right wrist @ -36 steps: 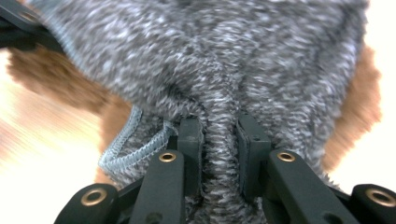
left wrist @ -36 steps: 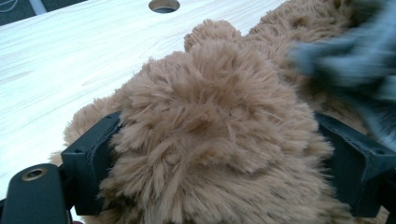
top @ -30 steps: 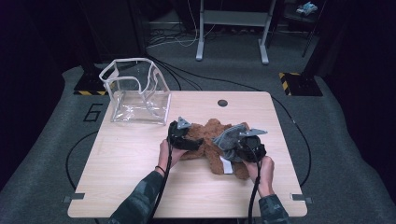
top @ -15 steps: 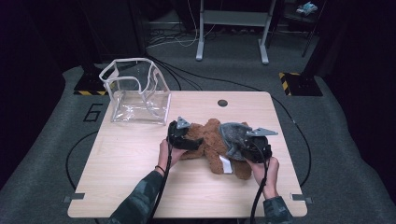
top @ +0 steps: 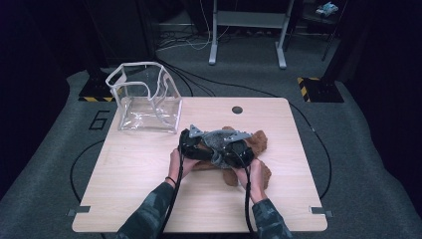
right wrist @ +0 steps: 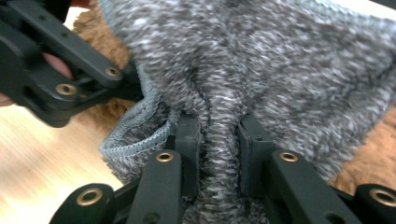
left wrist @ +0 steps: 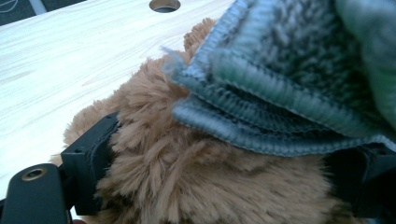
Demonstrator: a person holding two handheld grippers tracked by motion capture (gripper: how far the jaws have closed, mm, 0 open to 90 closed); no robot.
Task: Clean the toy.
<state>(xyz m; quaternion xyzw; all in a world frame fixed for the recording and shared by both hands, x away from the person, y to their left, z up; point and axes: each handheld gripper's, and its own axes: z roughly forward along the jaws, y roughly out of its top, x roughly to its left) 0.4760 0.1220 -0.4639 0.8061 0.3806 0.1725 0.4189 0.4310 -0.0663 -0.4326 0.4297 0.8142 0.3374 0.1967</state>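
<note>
Dressing the bear [top: 259,142], mid tabletop [top: 149,174]. Since a second ago the right gripper [top: 234,152] has drawn the grey knit [right wrist: 280,70] leftward over it, jaws pinched on a fold. Left gripper [top: 191,144], jaws wide, clamps the plush body. Garment likely going on.

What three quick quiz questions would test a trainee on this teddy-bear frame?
1. True or false: the right gripper is shut on the grey garment.
2. What does the left gripper clamp: A the bear, B the clear bag, C a cable?
3. On the table, where is the bag from the bear in the high view?

Key: 1 true. 2 A. 3 Back left, apart from it.
</note>
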